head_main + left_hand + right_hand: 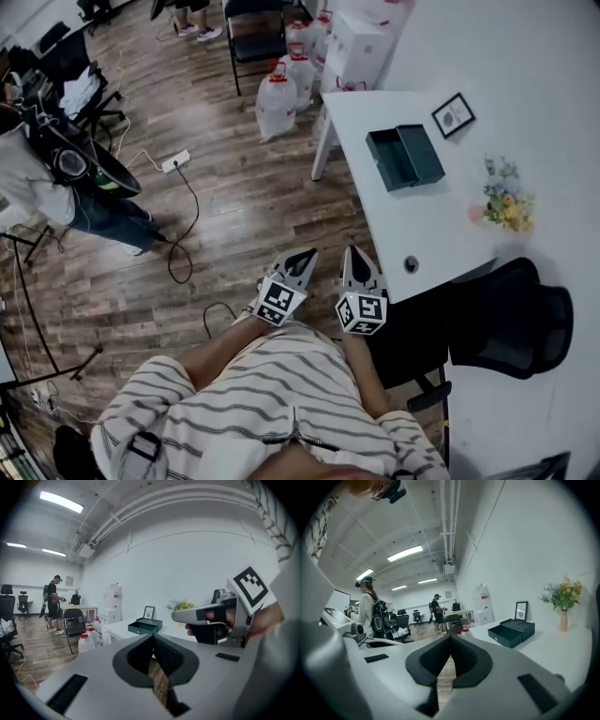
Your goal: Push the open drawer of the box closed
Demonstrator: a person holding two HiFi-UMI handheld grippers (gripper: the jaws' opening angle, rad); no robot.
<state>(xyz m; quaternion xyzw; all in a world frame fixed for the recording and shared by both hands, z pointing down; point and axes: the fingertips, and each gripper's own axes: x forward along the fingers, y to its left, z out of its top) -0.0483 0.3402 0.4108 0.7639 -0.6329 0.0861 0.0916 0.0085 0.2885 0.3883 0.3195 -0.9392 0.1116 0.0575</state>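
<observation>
Nearest the camera is the wearer's striped shirt (253, 403). Out of it reach both arms, holding the two grippers side by side over the wood floor (234, 216), just short of the white table (394, 225) and off its near corner. The left gripper (302, 255) is farther out from the table's edge. Its jaws are clenched tip to tip with nothing between the pads. The right gripper (354, 253) is closest to the table's near corner. Its pads also meet at the tip, and it grasps nothing.

On the table's near edge is a small round dark thing (411, 264). A black office chair (511, 319) is drawn up to the table's near side, beside the white wall.

The dark green box (422, 153) sits toward the far end of the table, well apart from both grippers. Its open drawer (386, 161) is pulled out toward the table's floor-side edge, and its inside shows empty in the right gripper view. A vase of flowers (506, 202) stands on the table's wall side, nearer than the box. A small framed picture (453, 114) leans at the table's far wall-side corner.

Beyond the table's far end are water jugs (281, 94) and stacked white cartons (361, 47), with a black folding chair (255, 37) behind them. Out on the floor, well away from the table, a power strip (175, 161) lies with its cable. Farther out again stands a person with a backpack (56, 178).
</observation>
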